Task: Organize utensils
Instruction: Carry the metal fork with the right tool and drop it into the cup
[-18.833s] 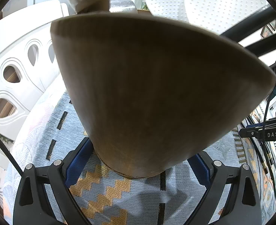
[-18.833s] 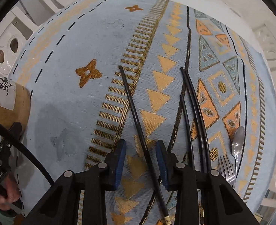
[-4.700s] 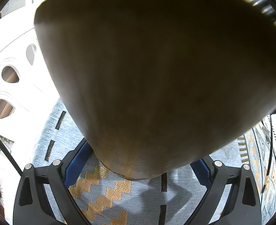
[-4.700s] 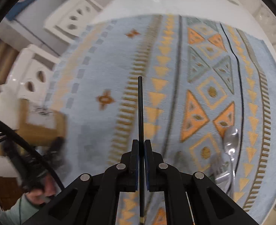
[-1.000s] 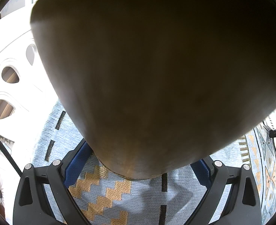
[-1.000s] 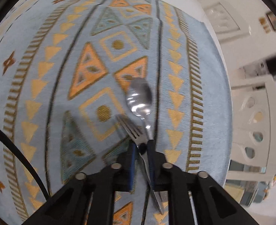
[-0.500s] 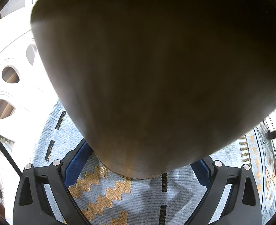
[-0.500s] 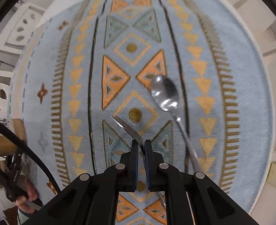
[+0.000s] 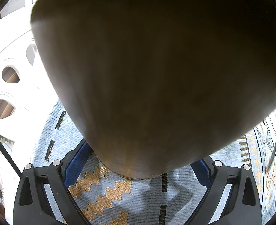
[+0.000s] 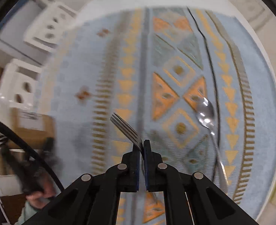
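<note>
My right gripper (image 10: 142,146) has its jaws pressed together on the neck of the slim silver metal fork (image 10: 125,128), pinching it just below the tines, which stick up and to the left clear of the cloth. That is a thin hold on a smooth, narrow stem, so I judge the main risk is the fork pivoting or sliding out between the pads if I swing too fast; the picture is already smeared with motion.

My left gripper (image 9: 138,170) has its jaws spread wide around the base of the brown wooden tapered utensil holder (image 9: 156,75), blue pads against its sides, pinching it as it stands on the worktop. It fills nearly all of that view, so I cannot see its mouth from there. The danger I see is misjudging the opening and knocking the fork against the rim, or tipping the holder if my left grip slackens.

Further out, the shiny silver metal spoon (image 10: 206,113) lies on the pale blue woven tablecloth with orange triangles (image 10: 175,37), well to the right of the fork and apart from it. Between fork and holder the cloth looks bare, which gives me open room to carry leftward. Past the cloth's far edge stand white plastic chairs with oval cut-outs (image 10: 47,28), close enough to the worktop's rim that I would keep the sweep low and inside the cloth
</note>
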{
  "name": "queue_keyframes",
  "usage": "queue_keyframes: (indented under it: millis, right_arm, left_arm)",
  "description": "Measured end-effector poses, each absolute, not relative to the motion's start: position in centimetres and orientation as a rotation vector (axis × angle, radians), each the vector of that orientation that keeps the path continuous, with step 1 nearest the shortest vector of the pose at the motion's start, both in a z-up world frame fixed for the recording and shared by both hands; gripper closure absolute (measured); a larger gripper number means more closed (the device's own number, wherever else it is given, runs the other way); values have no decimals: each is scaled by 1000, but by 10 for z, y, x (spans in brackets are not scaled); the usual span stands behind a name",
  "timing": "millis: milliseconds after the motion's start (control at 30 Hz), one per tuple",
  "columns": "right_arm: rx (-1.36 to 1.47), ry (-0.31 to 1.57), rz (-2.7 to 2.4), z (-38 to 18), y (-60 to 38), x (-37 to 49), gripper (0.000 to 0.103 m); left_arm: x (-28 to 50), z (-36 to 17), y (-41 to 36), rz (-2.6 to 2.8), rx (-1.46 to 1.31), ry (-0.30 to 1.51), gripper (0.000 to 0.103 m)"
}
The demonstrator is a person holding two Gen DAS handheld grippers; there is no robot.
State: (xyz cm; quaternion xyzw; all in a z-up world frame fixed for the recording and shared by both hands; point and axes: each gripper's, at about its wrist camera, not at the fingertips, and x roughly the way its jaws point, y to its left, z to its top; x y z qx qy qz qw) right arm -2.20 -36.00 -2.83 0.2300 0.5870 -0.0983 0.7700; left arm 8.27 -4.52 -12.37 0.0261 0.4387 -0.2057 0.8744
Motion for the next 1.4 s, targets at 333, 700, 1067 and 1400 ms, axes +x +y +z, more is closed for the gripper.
queue_keyframes:
  millis: [333, 700, 1067, 1400]
  right_arm:
    - [396, 949, -25, 84, -279, 27, 99]
    - [387, 637, 248, 201, -189, 55, 99]
    - [405, 820, 301, 121, -147, 85, 99]
    - [395, 917, 267, 95, -138, 91, 97]
  left_arm:
    - [83, -124, -44, -430, 54, 916, 6]
    - [82, -123, -45, -432, 53, 916, 6]
    - [82, -122, -45, -434, 52, 916, 6]
    - [82, -122, -43, -438, 46, 917, 5]
